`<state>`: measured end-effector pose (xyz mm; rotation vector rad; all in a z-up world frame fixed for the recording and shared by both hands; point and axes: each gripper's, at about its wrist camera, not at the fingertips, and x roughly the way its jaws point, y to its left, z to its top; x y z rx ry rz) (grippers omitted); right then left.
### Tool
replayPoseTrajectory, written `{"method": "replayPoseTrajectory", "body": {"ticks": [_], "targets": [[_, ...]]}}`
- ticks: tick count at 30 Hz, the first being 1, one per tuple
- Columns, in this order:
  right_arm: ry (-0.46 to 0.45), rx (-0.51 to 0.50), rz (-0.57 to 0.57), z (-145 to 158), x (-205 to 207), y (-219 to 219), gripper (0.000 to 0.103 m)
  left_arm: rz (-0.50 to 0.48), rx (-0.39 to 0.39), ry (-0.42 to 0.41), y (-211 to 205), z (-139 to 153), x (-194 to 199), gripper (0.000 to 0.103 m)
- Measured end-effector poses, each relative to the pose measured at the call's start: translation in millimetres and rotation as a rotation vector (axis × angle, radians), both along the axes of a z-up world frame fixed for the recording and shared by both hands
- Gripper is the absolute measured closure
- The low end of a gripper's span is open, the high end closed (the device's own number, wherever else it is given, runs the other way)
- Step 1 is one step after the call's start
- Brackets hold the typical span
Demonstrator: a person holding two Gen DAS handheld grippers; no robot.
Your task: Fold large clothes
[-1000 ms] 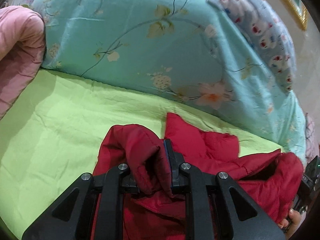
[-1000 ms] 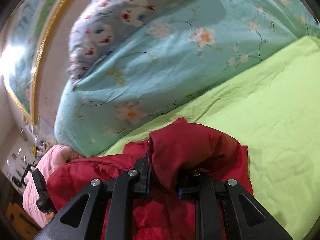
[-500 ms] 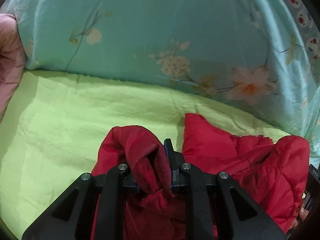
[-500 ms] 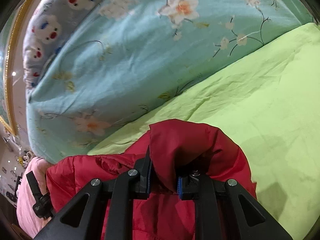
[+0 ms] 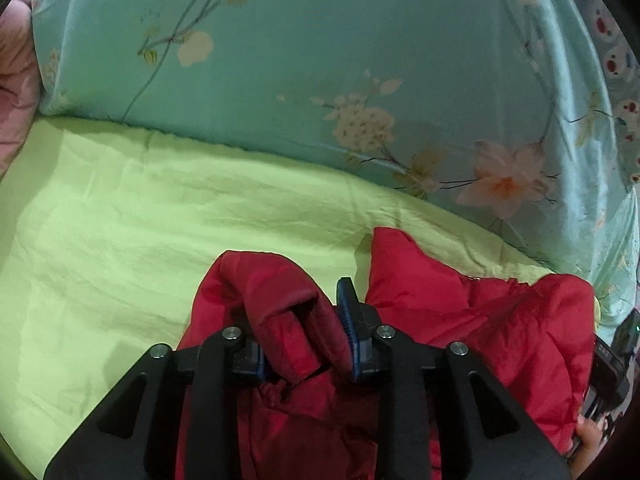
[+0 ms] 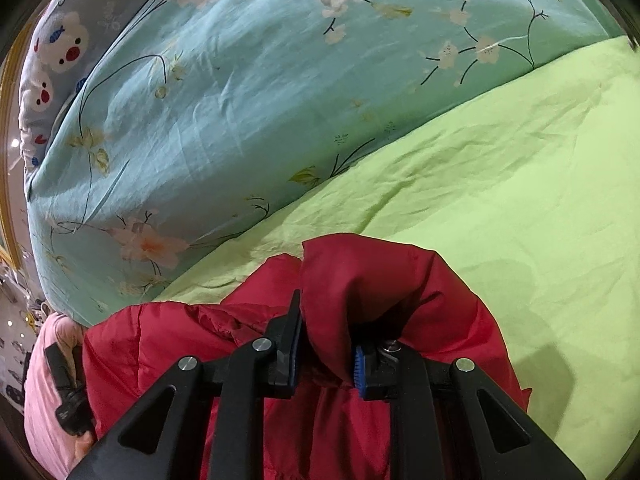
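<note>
A red puffy jacket (image 5: 480, 320) lies bunched on the green sheet (image 5: 160, 220). In the left wrist view a rolled fold of it fills the gap of my left gripper (image 5: 302, 320). Those jaws are opening, while the blue pads (image 5: 347, 336) still touch the fabric. The right wrist view shows the red jacket (image 6: 380, 280) draped over my right gripper (image 6: 326, 332), which is shut on a thick fold. That fold hides much of its right finger. Both grippers point down at the bed, side by side along the jacket's far edge.
A teal floral quilt (image 5: 320, 60) is heaped just beyond the jacket, with a cartoon-print pillow (image 6: 60, 48) behind it. A pink blanket (image 5: 16, 92) sits at the left. A person's pink sleeve (image 6: 44, 400) and a hand (image 5: 588, 436) show at the view edges.
Both grippers have sunk toward the bed and moved closer to the teal quilt, carrying the jacket folds with them. The left jaws now stand a little wider around their fold.
</note>
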<state>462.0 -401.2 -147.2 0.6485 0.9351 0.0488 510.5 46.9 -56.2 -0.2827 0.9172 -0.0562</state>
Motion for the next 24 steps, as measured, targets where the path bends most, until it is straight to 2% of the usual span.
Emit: {"method": "replayPoseTrajectory", "body": {"ticks": [3, 4, 6, 7, 8, 12, 14, 16, 18, 24], "targets": [[0.003, 0.018, -0.002, 2.7, 1.9, 0.4, 0.083, -0.021, -0.006, -0.007, 5.3, 9.7, -7.6, 0.068], [0.005, 0.029, -0.006, 3.1, 2.1, -0.9, 0.082, -0.030, -0.008, -0.009, 6.7, 13.9, -9.1, 0.062], [0.006, 0.026, -0.010, 4.4, 0.7, -3.4, 0.082, -0.038, 0.010, -0.022, 9.4, 24.8, -12.9, 0.049], [0.007, 0.028, -0.013, 5.7, 0.3, -5.7, 0.081, -0.026, 0.039, -0.041, 13.3, 32.7, -16.0, 0.035], [0.009, 0.042, -0.023, 5.4, 0.3, -8.4, 0.080, -0.009, 0.060, -0.070, 19.1, 41.4, -22.1, 0.028], [0.000, 0.078, -0.063, 7.0, -1.9, -18.7, 0.073, -0.032, 0.033, -0.130, 27.5, 64.2, -44.8, 0.028], [-0.021, 0.051, -0.096, 14.3, -6.6, -22.8, 0.061, -0.076, 0.029, -0.153, 20.4, 70.7, -60.7, 0.028], [-0.053, 0.018, -0.123, 26.5, -13.5, -29.3, 0.041, -0.129, 0.021, -0.169, 7.6, 71.9, -79.7, 0.028], [-0.087, -0.015, -0.129, 40.5, -22.7, -33.1, 0.041, -0.171, -0.003, -0.172, -4.5, 69.6, -94.7, 0.028], [-0.156, -0.056, -0.021, 72.0, -56.8, -19.3, 0.041, -0.285, -0.077, -0.157, -47.9, 56.7, -136.8, 0.028]]}}
